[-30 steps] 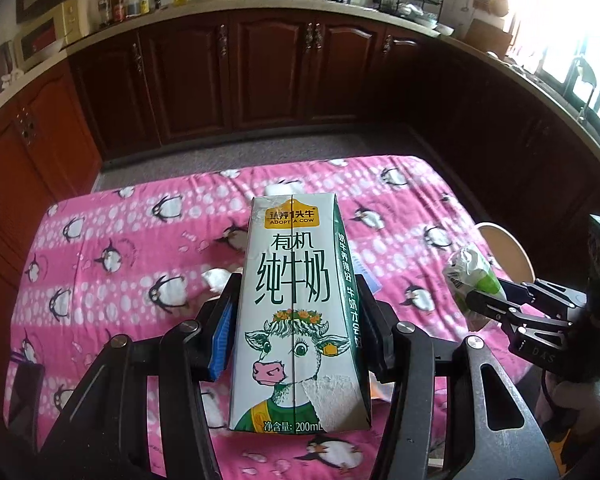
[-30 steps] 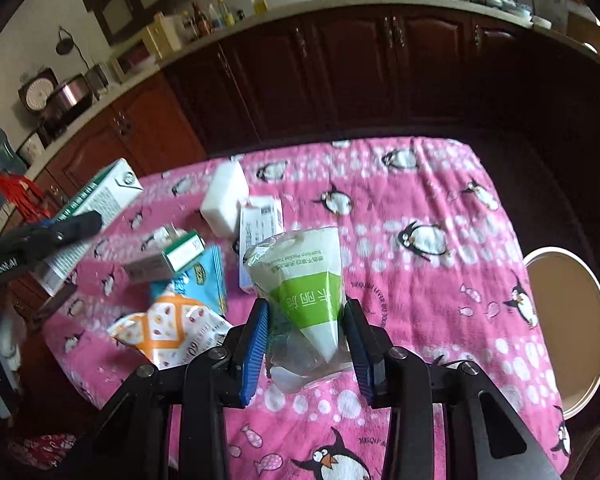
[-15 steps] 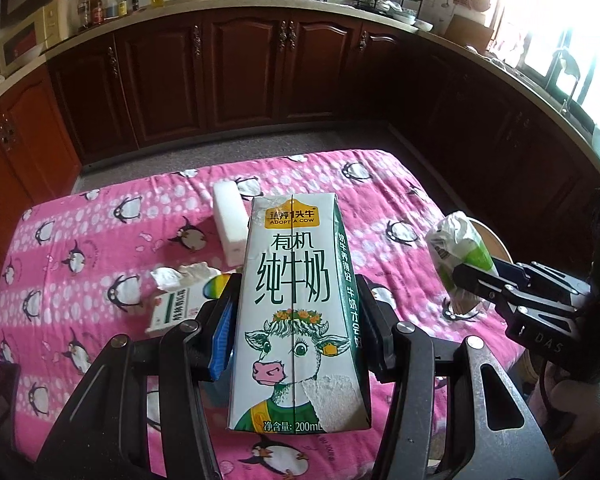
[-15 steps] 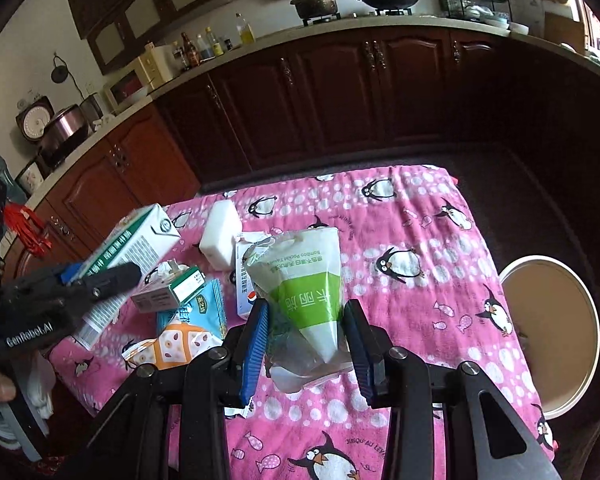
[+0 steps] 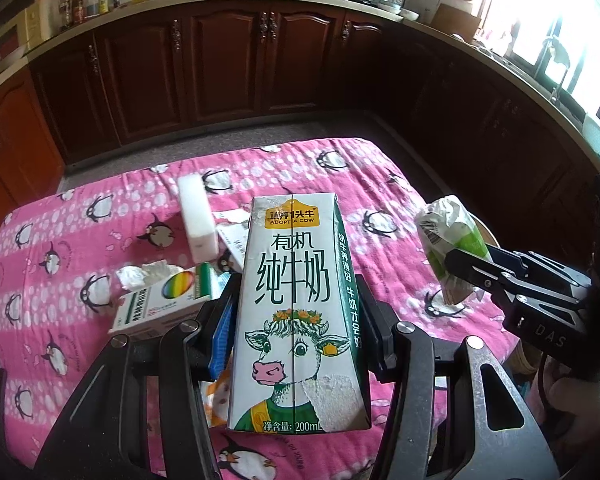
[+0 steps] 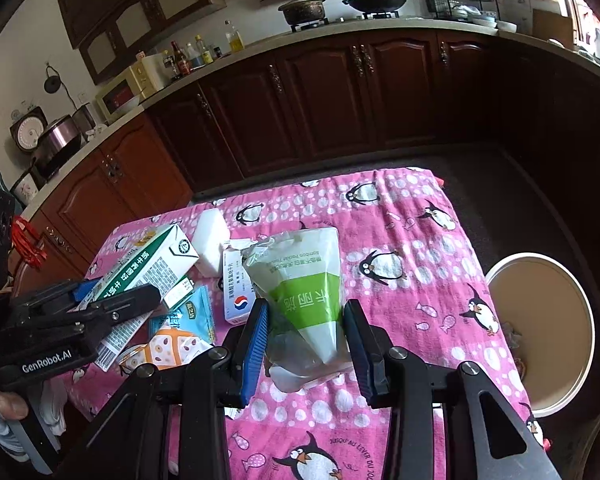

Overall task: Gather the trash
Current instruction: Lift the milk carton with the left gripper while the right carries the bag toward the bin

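White block (image 5: 198, 222), boxes (image 5: 160, 306) litter table (image 5: 60, 240); bin (image 6: 540, 336) beside.

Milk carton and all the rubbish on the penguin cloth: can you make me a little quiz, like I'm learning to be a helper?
1. True or false: the left gripper is shut on the milk carton.
2. What does the right gripper hold? A) the white foam block B) the green and white tissue pack C) the rainbow box
3. Fill in: the round bin stands on the floor beside the table's ______ edge, as the right wrist view shows it.

Key: 1 true. 2 B. 3 right.
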### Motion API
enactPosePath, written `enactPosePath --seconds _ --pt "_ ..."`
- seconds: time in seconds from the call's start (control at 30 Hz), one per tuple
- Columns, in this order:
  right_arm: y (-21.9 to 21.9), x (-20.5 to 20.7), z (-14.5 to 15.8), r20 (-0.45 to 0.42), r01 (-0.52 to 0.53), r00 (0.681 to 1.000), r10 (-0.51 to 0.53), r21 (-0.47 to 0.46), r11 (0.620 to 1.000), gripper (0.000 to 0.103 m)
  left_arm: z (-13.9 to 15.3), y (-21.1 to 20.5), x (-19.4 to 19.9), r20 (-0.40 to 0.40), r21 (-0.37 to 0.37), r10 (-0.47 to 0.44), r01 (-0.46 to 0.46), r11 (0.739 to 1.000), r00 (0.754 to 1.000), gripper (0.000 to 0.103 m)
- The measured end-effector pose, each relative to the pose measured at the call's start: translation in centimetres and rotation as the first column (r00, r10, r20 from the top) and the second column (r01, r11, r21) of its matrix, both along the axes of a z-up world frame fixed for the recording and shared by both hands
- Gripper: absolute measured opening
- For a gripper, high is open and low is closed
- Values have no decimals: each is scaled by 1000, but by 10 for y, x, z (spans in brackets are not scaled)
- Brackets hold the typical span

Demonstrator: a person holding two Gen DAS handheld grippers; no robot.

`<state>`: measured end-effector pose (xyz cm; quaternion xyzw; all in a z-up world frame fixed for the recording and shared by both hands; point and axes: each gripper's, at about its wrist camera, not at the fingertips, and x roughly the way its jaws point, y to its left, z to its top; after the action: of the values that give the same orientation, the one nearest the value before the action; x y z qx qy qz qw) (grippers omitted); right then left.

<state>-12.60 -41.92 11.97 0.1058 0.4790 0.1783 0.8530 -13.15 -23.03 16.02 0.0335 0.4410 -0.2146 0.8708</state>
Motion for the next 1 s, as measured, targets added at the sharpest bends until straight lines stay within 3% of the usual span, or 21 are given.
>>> enactPosePath --seconds 0.37,0.7,1.0 --pt "-38 3 -2 -12 70 997 -70 -6 998 37 3 -46 1 -5 -1 -85 85 996 996 51" --pt "-102 4 -12 -36 185 982 -186 -27 982 37 0 -107 9 -38 -9 -179 179 984 983 51" --pt "-178 5 -38 -86 303 946 -311 -98 948 37 -19 -181 28 -140 -57 -275 270 961 951 51"
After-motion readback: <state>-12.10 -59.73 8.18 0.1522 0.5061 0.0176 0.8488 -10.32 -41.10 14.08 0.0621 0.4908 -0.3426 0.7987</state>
